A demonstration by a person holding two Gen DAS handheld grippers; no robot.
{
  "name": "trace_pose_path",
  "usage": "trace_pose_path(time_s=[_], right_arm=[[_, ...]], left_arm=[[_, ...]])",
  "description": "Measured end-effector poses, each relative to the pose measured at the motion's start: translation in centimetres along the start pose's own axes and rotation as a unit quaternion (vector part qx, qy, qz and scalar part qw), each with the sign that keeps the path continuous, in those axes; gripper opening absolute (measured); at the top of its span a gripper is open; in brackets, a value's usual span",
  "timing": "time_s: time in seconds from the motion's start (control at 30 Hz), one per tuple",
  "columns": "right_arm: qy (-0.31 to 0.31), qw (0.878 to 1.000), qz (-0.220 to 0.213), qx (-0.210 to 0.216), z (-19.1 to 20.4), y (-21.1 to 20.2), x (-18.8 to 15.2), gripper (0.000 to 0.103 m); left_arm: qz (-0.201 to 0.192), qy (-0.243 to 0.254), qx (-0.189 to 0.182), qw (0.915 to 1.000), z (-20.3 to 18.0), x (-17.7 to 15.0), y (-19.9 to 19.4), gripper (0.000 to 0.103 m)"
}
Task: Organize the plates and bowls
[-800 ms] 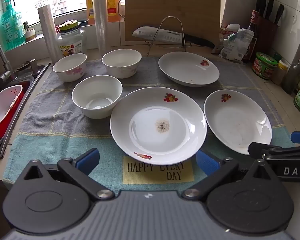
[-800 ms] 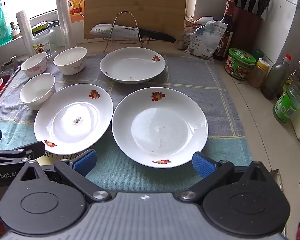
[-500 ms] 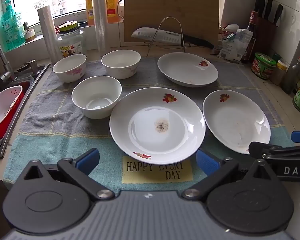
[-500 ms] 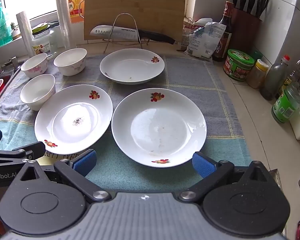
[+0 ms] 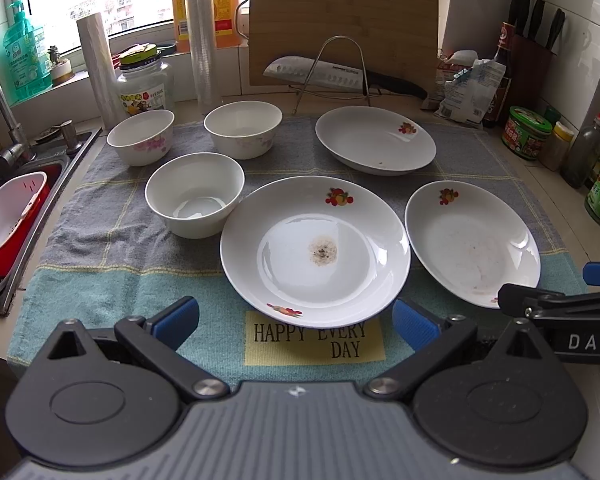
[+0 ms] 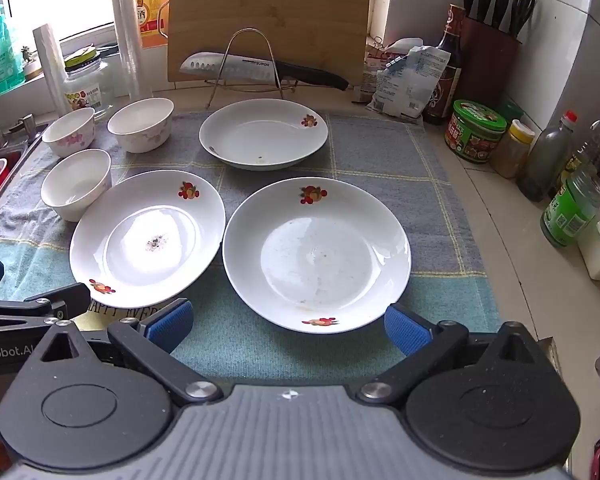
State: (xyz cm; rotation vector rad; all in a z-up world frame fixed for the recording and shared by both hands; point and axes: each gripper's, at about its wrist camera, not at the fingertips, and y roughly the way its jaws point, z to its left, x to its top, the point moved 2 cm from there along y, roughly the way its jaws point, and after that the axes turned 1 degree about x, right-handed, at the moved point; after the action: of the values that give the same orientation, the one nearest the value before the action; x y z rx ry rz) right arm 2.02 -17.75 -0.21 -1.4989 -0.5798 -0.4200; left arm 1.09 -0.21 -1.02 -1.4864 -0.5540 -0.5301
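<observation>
towel (image 5: 112, 248): "HAPPY EVERY DAY" | knife (image 6: 236, 67): "SUPOR"

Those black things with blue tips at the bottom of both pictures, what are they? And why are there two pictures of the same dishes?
They are grabbers with two fingers. A person holds one in each hand, and each carries a small camera, so you get two views. The left gripper looks at the plate with a brown spot. The right gripper looks at the plate beside it. Both are wide open, holding nothing. On the towel sit three plates and three bowls, like this bowl.
</observation>
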Motion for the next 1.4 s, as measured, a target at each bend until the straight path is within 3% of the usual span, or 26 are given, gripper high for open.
trace_pose_path(time_s=[1.4], right_arm=[[-0.002, 1.0, -0.004, -0.003, 0.25, -0.33, 0.31, 0.103]], left_arm=[[-0.002, 0.001, 0.001, 1.0, 0.55, 0.64, -0.84, 0.102]])
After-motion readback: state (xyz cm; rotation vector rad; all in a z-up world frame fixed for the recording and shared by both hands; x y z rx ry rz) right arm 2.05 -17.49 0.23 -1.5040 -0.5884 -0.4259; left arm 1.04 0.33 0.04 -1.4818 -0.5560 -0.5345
